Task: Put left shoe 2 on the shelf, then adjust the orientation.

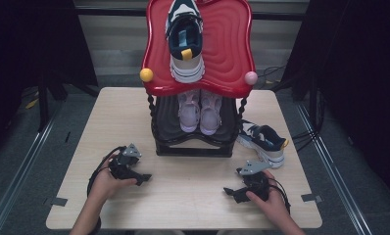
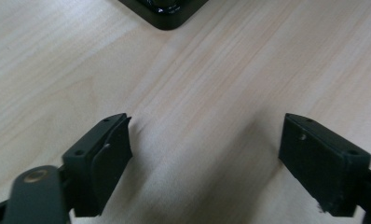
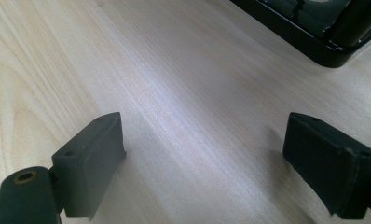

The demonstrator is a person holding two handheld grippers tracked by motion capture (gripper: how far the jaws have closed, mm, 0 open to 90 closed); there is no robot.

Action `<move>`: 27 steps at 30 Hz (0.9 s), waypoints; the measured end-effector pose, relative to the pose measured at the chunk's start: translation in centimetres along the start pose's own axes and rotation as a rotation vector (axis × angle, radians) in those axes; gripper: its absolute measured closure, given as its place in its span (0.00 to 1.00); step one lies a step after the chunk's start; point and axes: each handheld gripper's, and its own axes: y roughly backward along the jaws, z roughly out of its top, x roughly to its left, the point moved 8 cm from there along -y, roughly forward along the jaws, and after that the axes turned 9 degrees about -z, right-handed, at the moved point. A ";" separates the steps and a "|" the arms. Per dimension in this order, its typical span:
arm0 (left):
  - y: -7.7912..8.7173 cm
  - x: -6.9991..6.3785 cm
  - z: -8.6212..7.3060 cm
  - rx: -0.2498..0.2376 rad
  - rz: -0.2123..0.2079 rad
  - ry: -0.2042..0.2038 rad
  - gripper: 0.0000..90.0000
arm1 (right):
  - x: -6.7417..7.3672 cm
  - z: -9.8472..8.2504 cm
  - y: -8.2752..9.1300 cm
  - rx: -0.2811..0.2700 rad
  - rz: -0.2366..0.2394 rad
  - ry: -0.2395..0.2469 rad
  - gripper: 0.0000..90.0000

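A two-tier shoe rack stands at the table's far middle, with a red top shelf and a black lower shelf. One navy and white sneaker lies on the red shelf. A pair of pink sneakers sits on the lower shelf. A second navy and white sneaker rests on the table right of the rack. My left gripper rests low over the table front left, open and empty. My right gripper rests front right, open and empty.
The light wood table lies between the two grippers. The rack's black base corner shows ahead of the left gripper, and its base edge ahead of the right. Yellow and pink knobs stick out at the red shelf's front corners.
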 end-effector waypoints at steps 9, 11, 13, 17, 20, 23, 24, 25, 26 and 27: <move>-0.2 -0.1 -0.4 -0.090 0.007 -0.012 0.11 | 0.0 0.0 0.0 0.001 0.000 0.000 0.13; -0.2 -0.2 -0.5 -0.104 0.006 -0.013 0.11 | 0.0 0.0 0.0 0.001 0.000 -0.001 0.13; -0.2 -0.1 -0.5 -0.117 0.013 -0.022 0.10 | 0.0 0.0 0.0 0.000 0.001 0.000 0.13; -0.3 -0.2 -0.6 -0.134 0.012 -0.018 0.08 | -0.1 -0.1 0.2 0.005 0.012 0.012 0.14; -0.3 -0.3 -0.7 -0.130 0.006 -0.024 0.07 | -0.3 -0.1 0.6 0.038 0.020 0.037 0.18; -0.3 -0.3 -0.7 -0.128 0.009 -0.028 0.06 | -0.5 -0.2 1.1 0.064 0.041 0.043 0.20; -0.3 -0.3 -0.7 -0.128 0.008 -0.027 0.06 | -0.7 -0.3 1.2 0.075 0.050 0.053 0.21; -0.3 -0.3 -0.7 -0.127 0.009 -0.027 0.06 | -0.9 -0.2 1.4 0.081 0.045 0.073 0.21; -0.3 -0.4 -0.7 -0.126 0.004 -0.023 0.06 | -1.1 -0.1 1.6 0.087 0.044 0.085 0.22; -0.3 -0.4 -0.7 -0.123 0.005 -0.028 0.05 | -1.2 0.0 1.9 0.095 0.055 0.093 0.22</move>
